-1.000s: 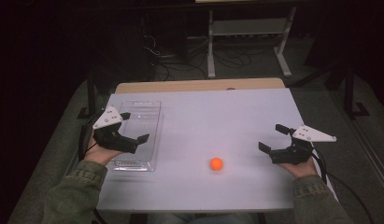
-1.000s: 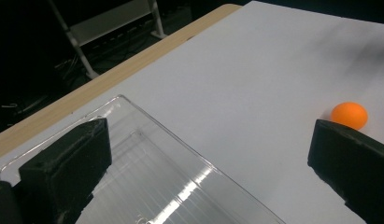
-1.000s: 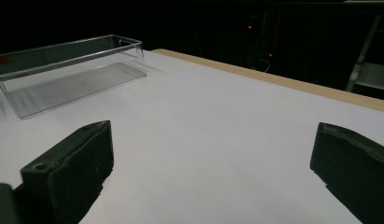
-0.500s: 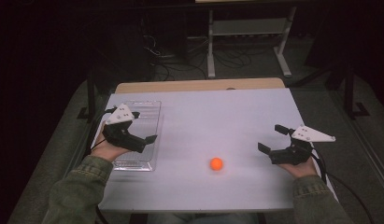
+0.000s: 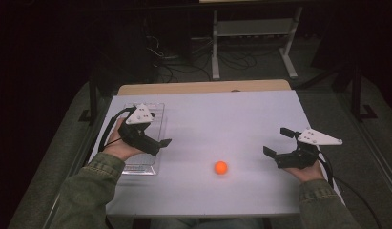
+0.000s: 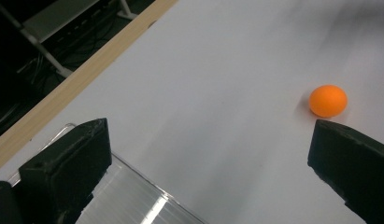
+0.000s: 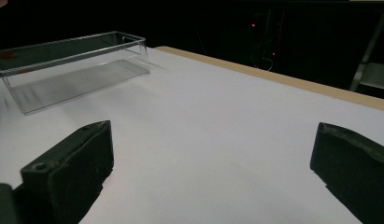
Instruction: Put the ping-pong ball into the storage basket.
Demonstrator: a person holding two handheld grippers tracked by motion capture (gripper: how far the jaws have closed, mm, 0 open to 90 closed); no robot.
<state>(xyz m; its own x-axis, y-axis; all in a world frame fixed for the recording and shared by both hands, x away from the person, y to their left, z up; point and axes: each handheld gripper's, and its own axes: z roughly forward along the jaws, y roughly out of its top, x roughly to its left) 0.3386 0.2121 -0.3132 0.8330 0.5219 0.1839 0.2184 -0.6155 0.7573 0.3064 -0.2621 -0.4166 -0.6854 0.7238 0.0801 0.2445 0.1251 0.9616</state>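
I hold my left gripper (image 5: 158, 142) over the clear plastic box (image 5: 158, 114) at the table's left, jaws spread wide and aimed toward the orange ball (image 5: 221, 167), probably to fetch it. The ball sits free near the front middle. My right gripper (image 5: 279, 143) waits at the right, jaws released, empty. The white table (image 5: 232, 119) is bare; the room beyond is dark.

In the high view the left gripper (image 5: 158, 138) and hand cover part of the clear tray (image 5: 156, 116). In the left gripper view the tray (image 6: 133, 196) is cut off by the bottom edge, and the table beyond the ball (image 6: 327, 100) is blurred.
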